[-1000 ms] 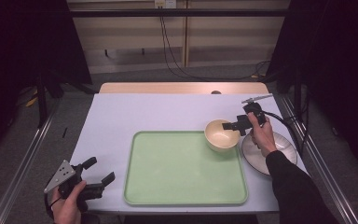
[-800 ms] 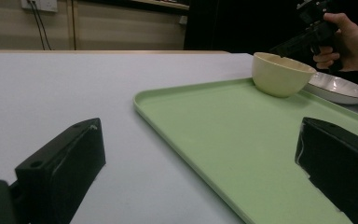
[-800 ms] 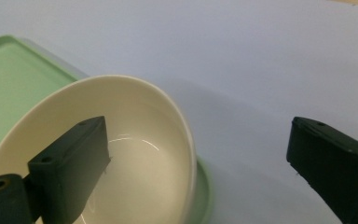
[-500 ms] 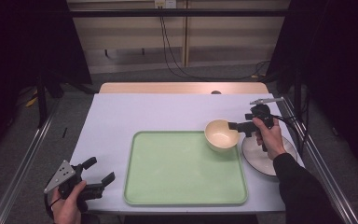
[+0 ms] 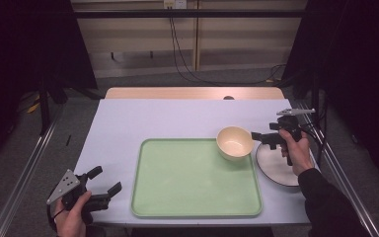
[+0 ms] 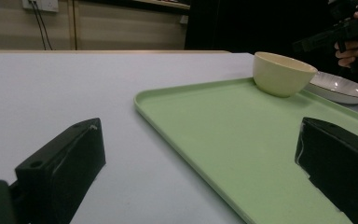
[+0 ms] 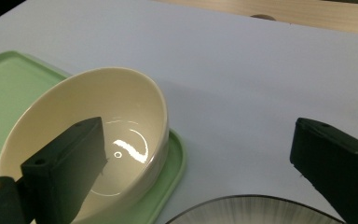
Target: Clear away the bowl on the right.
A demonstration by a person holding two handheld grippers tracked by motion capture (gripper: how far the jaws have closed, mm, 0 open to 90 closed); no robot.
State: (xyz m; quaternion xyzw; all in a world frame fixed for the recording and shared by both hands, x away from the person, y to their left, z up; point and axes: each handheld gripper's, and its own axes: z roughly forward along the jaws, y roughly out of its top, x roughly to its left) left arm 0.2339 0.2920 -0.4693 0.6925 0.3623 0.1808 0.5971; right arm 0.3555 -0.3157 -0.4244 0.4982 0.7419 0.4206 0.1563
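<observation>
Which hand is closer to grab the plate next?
The right. The right gripper hovers open just above the plate, beside the bowl. The left gripper sits at the table's near left corner, across the tray.

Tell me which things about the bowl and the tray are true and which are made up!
1. The cream bowl sits on the green tray, at its far right corner. True.
2. The right gripper is squeezing the bowl's rim. False: its jaws stand open, apart from the bowl, with nothing between them.
3. A plate lies on the table to the right of the tray. True.
4. The bowl is full of soup. False: the right gripper view shows it empty and shiny inside.
5. The left gripper is holding the tray's edge. False: it is open by the near left corner of the table, off the tray.
</observation>
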